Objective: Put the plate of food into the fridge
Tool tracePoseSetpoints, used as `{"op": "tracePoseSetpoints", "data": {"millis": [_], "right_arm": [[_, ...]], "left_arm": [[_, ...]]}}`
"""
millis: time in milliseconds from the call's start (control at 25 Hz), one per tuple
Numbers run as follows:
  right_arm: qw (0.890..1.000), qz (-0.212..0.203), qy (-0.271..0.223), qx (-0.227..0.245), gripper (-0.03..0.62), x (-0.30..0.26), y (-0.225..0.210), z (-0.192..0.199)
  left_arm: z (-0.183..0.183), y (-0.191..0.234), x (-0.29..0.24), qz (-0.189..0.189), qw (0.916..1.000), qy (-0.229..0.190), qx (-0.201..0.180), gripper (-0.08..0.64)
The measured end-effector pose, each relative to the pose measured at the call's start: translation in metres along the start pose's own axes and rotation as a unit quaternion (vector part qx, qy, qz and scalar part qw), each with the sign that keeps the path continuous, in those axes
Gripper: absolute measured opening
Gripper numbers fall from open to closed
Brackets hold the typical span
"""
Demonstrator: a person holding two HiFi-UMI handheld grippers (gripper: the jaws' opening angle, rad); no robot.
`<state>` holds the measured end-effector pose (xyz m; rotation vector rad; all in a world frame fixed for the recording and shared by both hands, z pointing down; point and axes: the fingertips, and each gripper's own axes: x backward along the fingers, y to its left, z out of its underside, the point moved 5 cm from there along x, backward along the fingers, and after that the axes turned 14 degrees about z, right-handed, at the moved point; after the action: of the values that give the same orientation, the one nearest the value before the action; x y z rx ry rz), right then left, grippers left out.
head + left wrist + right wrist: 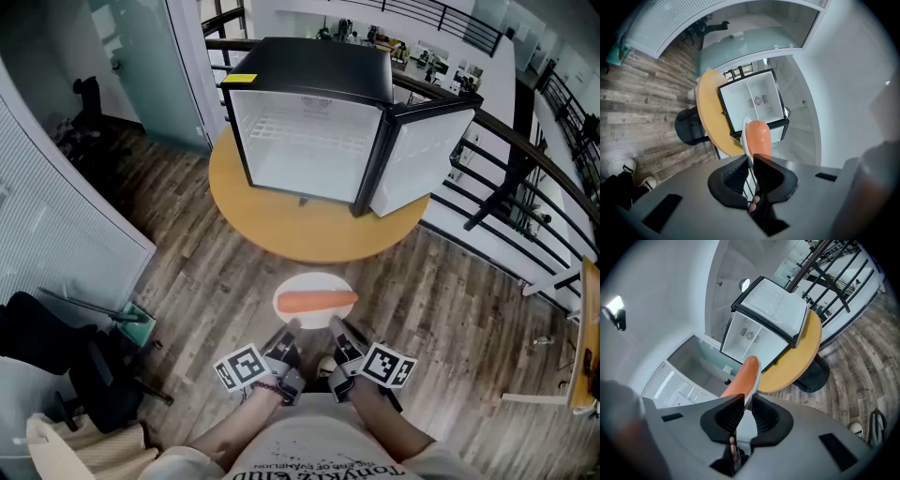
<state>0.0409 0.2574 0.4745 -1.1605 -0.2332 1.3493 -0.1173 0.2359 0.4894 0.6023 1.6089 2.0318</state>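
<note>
Left claw [289,332] and right claw [337,330] each pinching the near rim of the white plate [313,281], jaws nearly closed on it, orange food [316,301] lying across the plate just ahead of both claws, open fridge [309,131] standing on the round surface [281,234] well beyond them.

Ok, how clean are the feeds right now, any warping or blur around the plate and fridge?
Head view: sharp, evenly lit; fridge and plate read clearly. Left gripper view: heavy fisheye, dark corners, scene rolled sideways, fridge edges bowed. Right gripper view: same bending, railing curved, blurred foreground at lower left.
</note>
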Motion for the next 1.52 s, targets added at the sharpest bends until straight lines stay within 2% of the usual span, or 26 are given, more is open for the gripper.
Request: {"op": "tracePoseSetpoints", "data": {"millis": [80,160,240,400,680,960,1120,1360,1520], "right_arm": [[1.0,0.001,0.0,-0.005,0.066,-0.002,0.002,0.002],[1.0,0.0,-0.002,-0.014,0.063,-0.004,0.005,0.006],[1.0,-0.002,-0.005,-0.023,0.06,-0.006,0.008,0.011],[0.999,0.001,-0.012,-0.033,0.055,-0.011,0.015,0.021],[0.999,-0.001,-0.024,-0.042,0.052,-0.016,0.028,0.037],[0.999,0.004,-0.026,-0.043,0.054,-0.028,0.028,0.034],[0.999,0.002,-0.025,-0.044,0.054,-0.04,0.027,0.025],[0.999,-0.003,-0.015,-0.046,0.054,-0.068,0.024,0.003],[0.999,-0.004,-0.008,-0.047,0.054,-0.09,0.02,-0.021]], "left_arm": [[-0.005,0.002,0.004,-0.005,0.9999,0.005,-0.009,0.048],[-0.008,0.004,0.007,0.003,0.9999,-0.002,0.012,0.047],[-0.011,0.005,0.009,0.022,0.999,-0.01,0.036,0.044],[-0.022,0.004,0.015,0.058,0.9966,-0.016,0.057,0.037],[-0.035,0.011,0.032,0.049,0.9962,-0.009,0.071,0.035],[-0.045,0.018,0.024,0.056,0.9961,0.001,0.068,0.035],[-0.052,0.024,0.016,0.033,0.9969,-0.001,0.071,0.035],[-0.07,0.029,-0.016,0.061,0.9959,-0.009,0.067,0.035],[-0.083,0.039,-0.039,0.034,0.9975,-0.009,0.061,0.035]]}}
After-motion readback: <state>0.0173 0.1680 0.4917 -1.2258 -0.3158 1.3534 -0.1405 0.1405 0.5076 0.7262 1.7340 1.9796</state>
